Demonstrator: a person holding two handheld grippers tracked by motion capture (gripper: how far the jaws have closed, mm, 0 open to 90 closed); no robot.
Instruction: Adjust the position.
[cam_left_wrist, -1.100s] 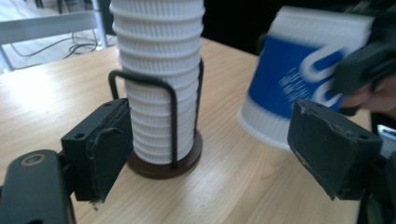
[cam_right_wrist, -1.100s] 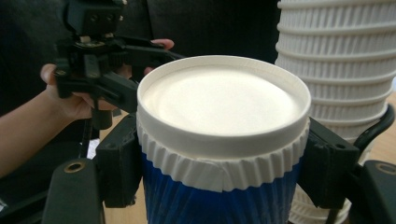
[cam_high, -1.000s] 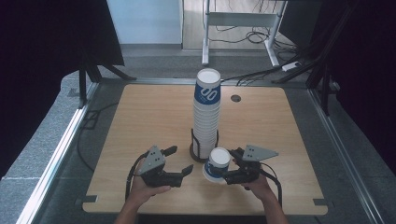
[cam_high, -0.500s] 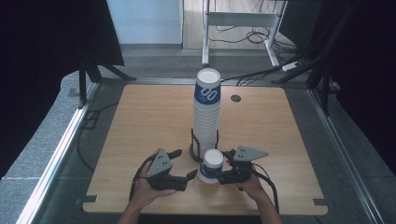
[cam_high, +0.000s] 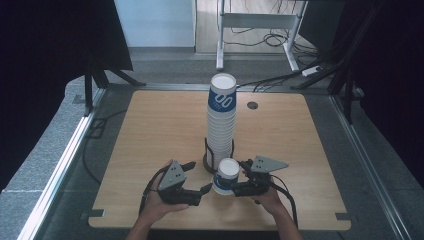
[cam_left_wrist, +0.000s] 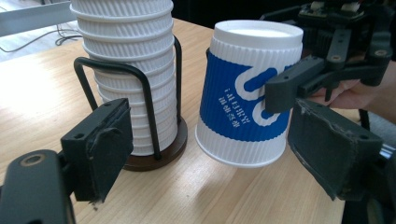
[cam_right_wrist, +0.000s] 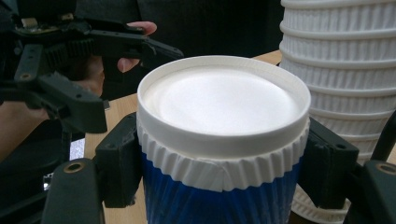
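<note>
A ribbed white-and-blue paper cup (cam_high: 225, 176) sits upside down — pinched by the right tongs (cam_high: 239, 181). The left tongs (cam_high: 198, 179) gape just beside it, spread and empty.

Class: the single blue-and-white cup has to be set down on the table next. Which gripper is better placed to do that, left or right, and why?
Right. The right gripper already clamps the cup, which is upside down and tilted above the table. The left gripper is open beside it, holding nothing.

A wooden desk (cam_high: 165, 125) stands on grey floor (cam_high: 50, 150); black curtains (cam_high: 45, 40) flank it, cables (cam_high: 280, 35) trail behind.
</note>
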